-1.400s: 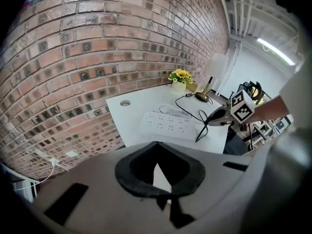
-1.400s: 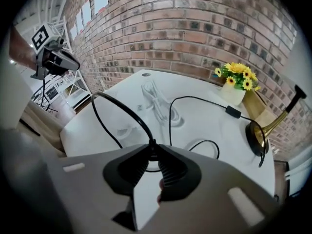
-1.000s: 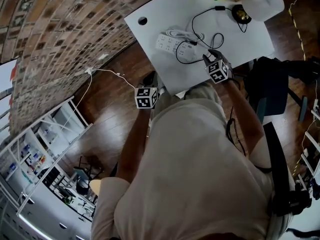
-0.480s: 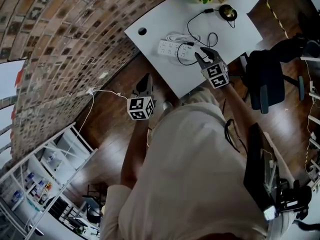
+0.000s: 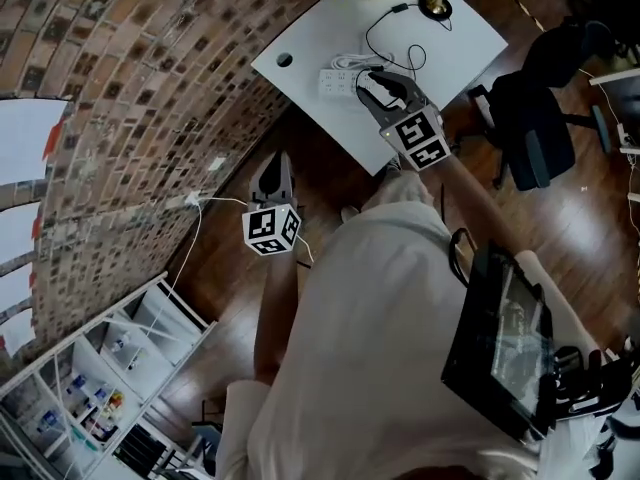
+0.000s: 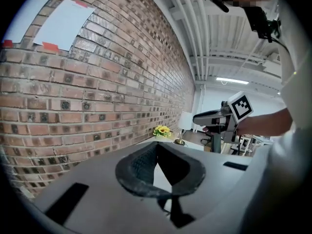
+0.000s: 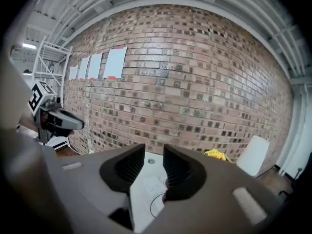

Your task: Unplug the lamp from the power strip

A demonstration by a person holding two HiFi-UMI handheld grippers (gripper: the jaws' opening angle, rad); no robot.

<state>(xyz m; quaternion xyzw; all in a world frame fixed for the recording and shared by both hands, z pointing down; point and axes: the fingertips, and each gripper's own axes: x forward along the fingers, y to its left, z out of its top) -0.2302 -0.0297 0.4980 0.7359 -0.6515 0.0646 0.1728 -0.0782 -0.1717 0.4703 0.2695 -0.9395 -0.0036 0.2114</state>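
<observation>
Right tool (image 5: 380, 83), jaws parted and empty, hovers above the white worktop (image 5: 320, 28); power strip (image 5: 338, 81) at its nine o'clock, lamp (image 5: 433, 6) at one o'clock; left tool (image 5: 279, 166) clenched, empty, over the floor.

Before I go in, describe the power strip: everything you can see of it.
The power strip is a white, plastic-looking bar with a row of sockets, lying flat on the white table toward its near edge. Its white cord lies bundled along its far side. A black cable loops off beside it; the plug is too small to make out. The right gripper hangs above one end, jaws apart, not gripping it.
</observation>
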